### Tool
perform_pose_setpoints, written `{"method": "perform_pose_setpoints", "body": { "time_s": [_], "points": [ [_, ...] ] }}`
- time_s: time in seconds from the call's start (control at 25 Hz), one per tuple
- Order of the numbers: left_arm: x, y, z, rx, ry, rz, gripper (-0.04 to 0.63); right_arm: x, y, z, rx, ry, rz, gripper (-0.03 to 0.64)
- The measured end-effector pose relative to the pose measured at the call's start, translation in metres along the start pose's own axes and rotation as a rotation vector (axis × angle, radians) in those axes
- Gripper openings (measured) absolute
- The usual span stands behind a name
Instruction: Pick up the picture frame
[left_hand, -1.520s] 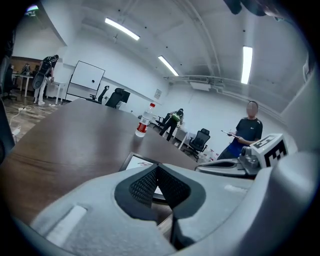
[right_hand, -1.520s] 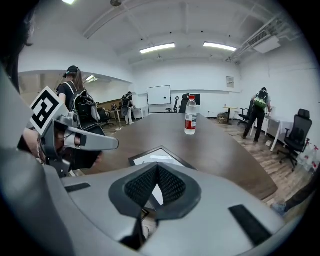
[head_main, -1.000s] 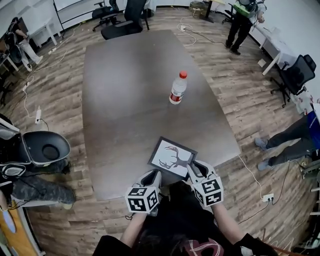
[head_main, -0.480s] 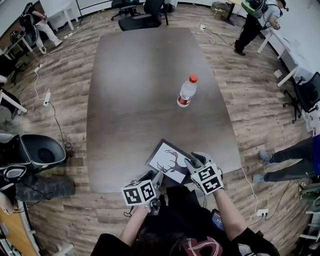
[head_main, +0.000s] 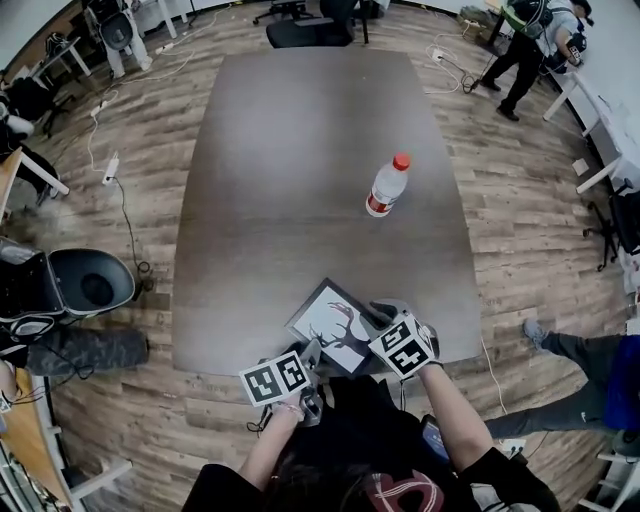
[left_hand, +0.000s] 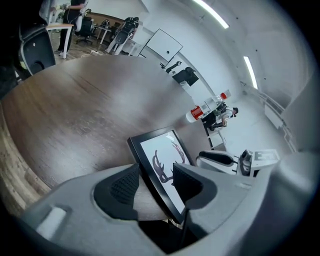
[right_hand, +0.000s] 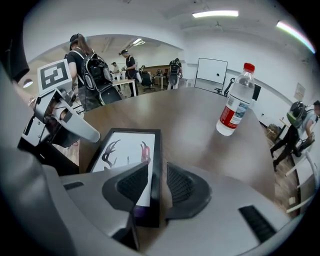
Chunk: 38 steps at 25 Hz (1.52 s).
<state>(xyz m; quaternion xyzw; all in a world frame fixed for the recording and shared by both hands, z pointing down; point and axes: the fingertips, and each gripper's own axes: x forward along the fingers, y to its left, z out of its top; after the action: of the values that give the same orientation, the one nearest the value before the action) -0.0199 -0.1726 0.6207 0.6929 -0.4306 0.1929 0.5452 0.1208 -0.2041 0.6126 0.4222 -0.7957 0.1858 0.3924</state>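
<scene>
The picture frame (head_main: 333, 325), black-edged with a deer-antler print, lies at the table's (head_main: 300, 150) near edge. My left gripper (head_main: 312, 352) is at its near left corner and my right gripper (head_main: 380, 316) at its right side. In the left gripper view the frame's (left_hand: 162, 155) edge runs between the jaws of the left gripper (left_hand: 156, 175). Those jaws are opening, and bare table shows beside the left pad. In the right gripper view the frame's (right_hand: 127, 147) right border sits between the closing jaws of the right gripper (right_hand: 157, 170), a thin gap at the right pad.
A red-capped water bottle (head_main: 387, 186) stands upright mid-table, beyond the frame. A black seat (head_main: 85, 285) is on the floor to the left. Office chairs (head_main: 310, 25) stand past the far end. A person (head_main: 530, 50) stands at the far right. Cables trail on the floor.
Both grippers have rolled and sunk a little, and now reach over the frame's near edge. The frame stays at the table's front edge. The bottle has not moved.
</scene>
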Motion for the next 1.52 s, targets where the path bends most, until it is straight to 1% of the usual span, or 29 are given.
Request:
{"method": "perform_pose_setpoints", "body": {
  "time_s": [0.24, 0.44, 0.64, 0.68, 0.72, 0.76, 0.8, 0.84, 0.92, 1.12, 1.16, 1.2, 1.28, 1.4, 1.52],
  "points": [
    [0.006, 0.007, -0.003, -0.041, -0.002, 0.069, 0.202, 0.013, 0.0, -0.01, -0.036, 0.068, 0.041, 0.12],
    [0.012, 0.009, -0.009, -0.053, 0.015, 0.095, 0.202, 0.019, 0.001, -0.014, -0.044, 0.086, 0.063, 0.114],
    [0.014, 0.013, -0.01, -0.062, 0.014, 0.147, 0.197, 0.024, 0.002, -0.017, -0.058, 0.121, 0.101, 0.106],
    [0.014, 0.015, -0.01, -0.064, 0.017, 0.168, 0.187, 0.025, 0.002, -0.017, -0.056, 0.127, 0.106, 0.106],
    [0.014, 0.016, -0.01, -0.066, 0.019, 0.19, 0.155, 0.025, 0.003, -0.017, -0.052, 0.132, 0.111, 0.106],
    [0.013, 0.017, -0.01, -0.068, 0.02, 0.207, 0.139, 0.025, 0.003, -0.018, -0.048, 0.136, 0.118, 0.104],
    [0.013, 0.017, -0.01, -0.069, 0.019, 0.217, 0.138, 0.026, 0.005, -0.018, -0.045, 0.138, 0.125, 0.096],
    [0.013, 0.017, -0.01, -0.067, 0.018, 0.222, 0.138, 0.026, 0.005, -0.018, -0.048, 0.139, 0.13, 0.084],
    [0.013, 0.017, -0.011, -0.067, 0.015, 0.224, 0.138, 0.026, 0.006, -0.018, -0.055, 0.141, 0.127, 0.083],
    [0.015, 0.017, -0.011, -0.083, 0.005, 0.218, 0.137, 0.028, 0.004, -0.023, 0.023, 0.154, 0.122, 0.074],
    [0.015, 0.016, -0.011, -0.098, -0.002, 0.204, 0.137, 0.029, 0.004, -0.023, 0.028, 0.155, 0.122, 0.072],
    [0.016, 0.015, -0.011, -0.126, -0.01, 0.192, 0.095, 0.029, 0.005, -0.023, 0.028, 0.155, 0.118, 0.071],
    [0.016, 0.015, -0.011, -0.166, -0.019, 0.187, 0.083, 0.028, 0.005, -0.021, 0.024, 0.153, 0.104, 0.069],
    [0.016, 0.014, -0.011, -0.148, -0.018, 0.203, 0.081, 0.026, 0.003, -0.02, 0.01, 0.155, 0.087, 0.069],
    [0.015, 0.014, -0.01, -0.15, -0.018, 0.211, 0.076, 0.026, 0.003, -0.021, 0.01, 0.16, 0.084, 0.067]
  ]
}}
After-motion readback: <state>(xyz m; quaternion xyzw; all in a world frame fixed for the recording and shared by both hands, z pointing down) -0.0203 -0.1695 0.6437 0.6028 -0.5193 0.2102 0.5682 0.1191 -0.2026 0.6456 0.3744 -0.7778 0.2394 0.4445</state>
